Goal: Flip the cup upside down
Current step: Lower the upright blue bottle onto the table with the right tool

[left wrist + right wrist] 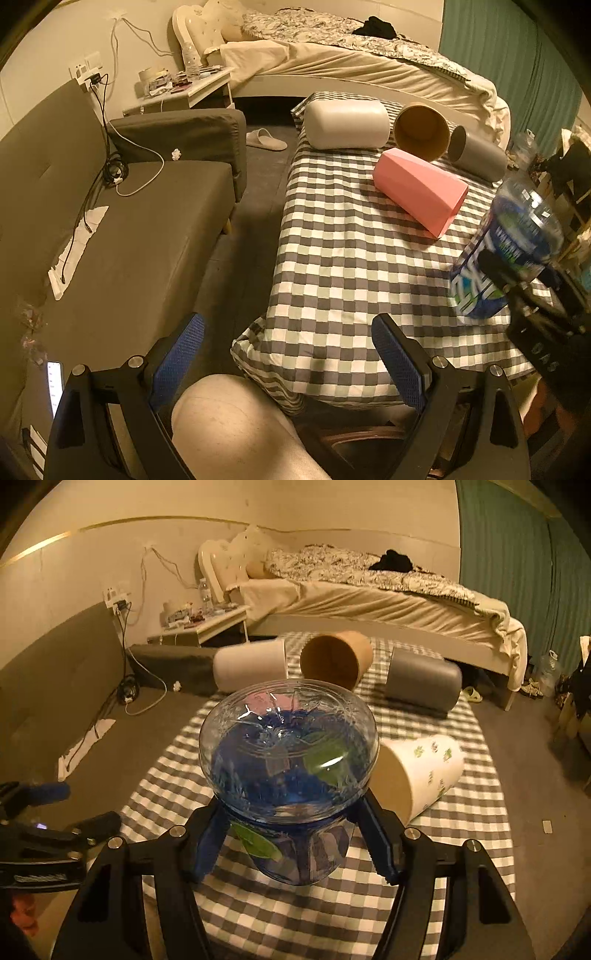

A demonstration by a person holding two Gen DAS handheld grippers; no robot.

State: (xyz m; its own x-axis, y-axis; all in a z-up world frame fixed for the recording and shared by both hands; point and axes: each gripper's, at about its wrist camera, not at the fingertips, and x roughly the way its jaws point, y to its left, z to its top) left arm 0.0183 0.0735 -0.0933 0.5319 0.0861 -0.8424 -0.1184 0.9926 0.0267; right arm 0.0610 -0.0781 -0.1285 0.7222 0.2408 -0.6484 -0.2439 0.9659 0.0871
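While my left gripper (288,354) hangs wide open over my knee (236,424), my right gripper (295,845) clamps the clear cup (288,760), tilted above the checked cloth (424,849).

5 cups (334,662) lie on the table (476,834) before the bed (369,602).

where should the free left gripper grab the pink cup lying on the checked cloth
Judging by its pose, take the pink cup across the middle of its flat-sided body, coming down from above. It lies on its side on the checked cloth, so the top is clear; its wide end faces the near right. The left gripper is open and empty.
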